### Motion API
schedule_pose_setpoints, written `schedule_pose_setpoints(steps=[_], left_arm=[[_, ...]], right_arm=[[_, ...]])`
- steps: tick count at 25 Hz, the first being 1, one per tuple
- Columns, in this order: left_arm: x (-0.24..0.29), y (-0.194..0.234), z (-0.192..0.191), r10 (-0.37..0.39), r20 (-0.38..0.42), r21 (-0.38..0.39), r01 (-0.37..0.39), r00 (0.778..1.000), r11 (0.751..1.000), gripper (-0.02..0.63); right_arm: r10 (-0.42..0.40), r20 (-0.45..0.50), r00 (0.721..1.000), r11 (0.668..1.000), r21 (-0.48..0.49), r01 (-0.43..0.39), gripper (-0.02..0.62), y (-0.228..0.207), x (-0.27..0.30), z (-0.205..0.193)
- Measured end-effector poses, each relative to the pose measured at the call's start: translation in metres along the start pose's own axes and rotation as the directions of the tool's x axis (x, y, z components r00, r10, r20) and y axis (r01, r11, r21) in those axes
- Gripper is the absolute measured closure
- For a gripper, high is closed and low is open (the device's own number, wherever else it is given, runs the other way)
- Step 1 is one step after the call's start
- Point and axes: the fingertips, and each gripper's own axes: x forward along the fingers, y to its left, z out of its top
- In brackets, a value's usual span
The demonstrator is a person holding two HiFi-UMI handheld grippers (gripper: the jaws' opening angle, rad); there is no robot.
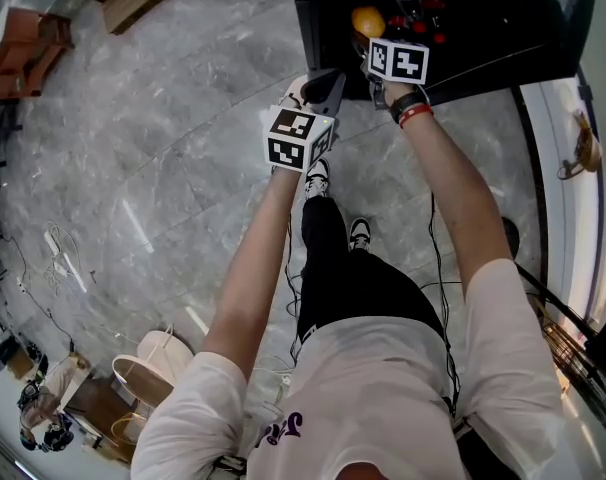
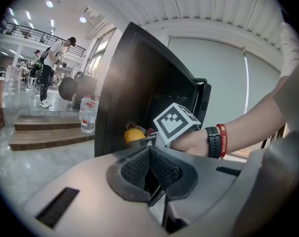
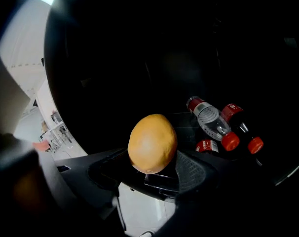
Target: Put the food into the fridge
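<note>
Holding the lemon (image 3: pixel 152 143) pinched between my right gripper's (image 3: pixel 154 176) jaws just inside the fridge (image 3: pixel 139 53), I'd lower it short of the bottles (image 3: pixel 213 120) lying beyond the jaws before letting go, my left gripper's (image 2: pixel 150 171) jaws pressed together, empty.

L claw (image 2: pixel 149 154) closed; R claw (image 3: pixel 152 166) clamps fruit (image 3: pixel 152 141).

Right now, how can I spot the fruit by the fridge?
Find the big black fridge. At its dark opening the right hand-held gripper holds an orange-yellow fruit between its jaws. It is the only round, plain thing there; the bottles behind it are long with red caps.
</note>
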Motion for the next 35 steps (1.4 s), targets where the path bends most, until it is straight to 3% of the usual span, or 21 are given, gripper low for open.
schedule_pose_setpoints(steps=[22,27,35], left_arm=[[-0.006,0.014,-0.022,0.000,-0.021,-0.019,0.000,1.000,1.000,0.588],[-0.007,0.013,-0.027,-0.004,-0.027,-0.019,0.004,1.000,1.000,0.588],[-0.006,0.001,-0.022,-0.001,-0.021,-0.031,0.001,1.000,1.000,0.588]], right_arm=[[-0.044,-0.031,0.999,0.997,-0.059,0.042,0.285,-0.020,0.067,0.001],[-0.029,-0.040,0.999,0.996,-0.088,0.025,0.238,-0.015,0.067,-0.004],[-0.054,-0.031,0.998,0.994,-0.099,0.051,0.236,-0.034,0.036,-0.012]])
